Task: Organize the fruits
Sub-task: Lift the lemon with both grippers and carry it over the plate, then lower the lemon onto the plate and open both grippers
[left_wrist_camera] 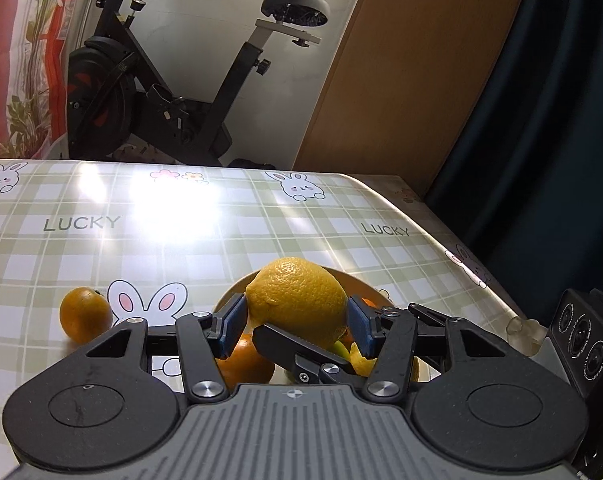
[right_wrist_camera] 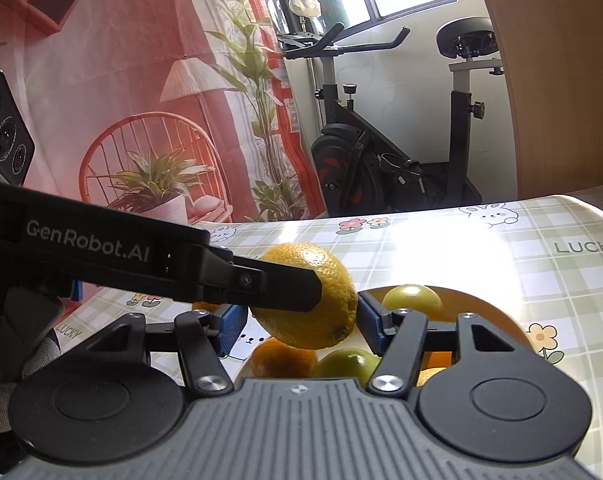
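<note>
Lemon (left_wrist_camera: pixel 297 296) hangs just above the bowl (left_wrist_camera: pixel 353 280), caught between both tools at once. The left tool (left_wrist_camera: pixel 297 316) has its blue pads (left_wrist_camera: pixel 233 320) pressed on opposite sides of the fruit. In the right wrist view the right tool (right_wrist_camera: pixel 301 320) looks clamped on the same lemon, its pads touching either flank, while a black finger of the left tool crosses over the fruit's top. This reads as a handover above the bowl.

To do it well, only one tool should let go, and only once the other's grip is firm across the lemon's widest part. A grip near the tapered end would probably squeeze the waxy skin out sideways. The releasing tool should open wide and draw straight back, so its finger does not drag the fruit.

The bowl already holds an orange (right_wrist_camera: pixel 281 356) and green fruits (right_wrist_camera: pixel 411 300), so the lemon likely needs lowering into a gap before release; dropped, it could roll off the pile. A loose orange (left_wrist_camera: pixel 85 314) sits on the table (left_wrist_camera: pixel 261 220), left of the bowl, seemingly not yet sorted.
</note>
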Demonstrator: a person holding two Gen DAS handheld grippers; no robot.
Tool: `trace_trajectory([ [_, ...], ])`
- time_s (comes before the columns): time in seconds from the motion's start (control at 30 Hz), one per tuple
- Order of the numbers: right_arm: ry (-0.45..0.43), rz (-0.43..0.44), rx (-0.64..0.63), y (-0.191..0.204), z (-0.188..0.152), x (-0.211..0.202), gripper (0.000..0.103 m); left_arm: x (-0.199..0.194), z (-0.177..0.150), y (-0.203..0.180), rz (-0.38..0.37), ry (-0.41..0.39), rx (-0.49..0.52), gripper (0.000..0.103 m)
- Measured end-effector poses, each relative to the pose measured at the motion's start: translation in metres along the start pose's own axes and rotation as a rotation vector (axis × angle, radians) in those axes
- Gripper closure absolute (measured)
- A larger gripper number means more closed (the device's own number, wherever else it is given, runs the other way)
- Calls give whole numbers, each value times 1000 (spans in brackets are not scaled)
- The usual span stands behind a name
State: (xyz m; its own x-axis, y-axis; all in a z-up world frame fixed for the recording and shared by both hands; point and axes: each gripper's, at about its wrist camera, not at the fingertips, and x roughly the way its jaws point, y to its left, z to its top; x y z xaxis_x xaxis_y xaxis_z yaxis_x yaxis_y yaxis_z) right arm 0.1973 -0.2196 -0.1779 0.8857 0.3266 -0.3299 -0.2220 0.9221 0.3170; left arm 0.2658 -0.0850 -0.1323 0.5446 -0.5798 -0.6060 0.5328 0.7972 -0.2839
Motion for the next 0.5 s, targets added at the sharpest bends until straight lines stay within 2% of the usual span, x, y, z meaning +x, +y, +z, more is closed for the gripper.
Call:
trace_trajectory([
  [0.17, -3, -49, 29, -10, -5, 7, 41, 18, 2, -5, 7, 30, 16, 46],
  [0.37, -13, -57, 10, -9, -14, 10, 42, 25, 4, -2, 15, 38, 0, 45],
  [0.5, -14, -49, -10, -4, -15, 10, 39, 31, 3, 1, 44, 64, -14, 45],
])
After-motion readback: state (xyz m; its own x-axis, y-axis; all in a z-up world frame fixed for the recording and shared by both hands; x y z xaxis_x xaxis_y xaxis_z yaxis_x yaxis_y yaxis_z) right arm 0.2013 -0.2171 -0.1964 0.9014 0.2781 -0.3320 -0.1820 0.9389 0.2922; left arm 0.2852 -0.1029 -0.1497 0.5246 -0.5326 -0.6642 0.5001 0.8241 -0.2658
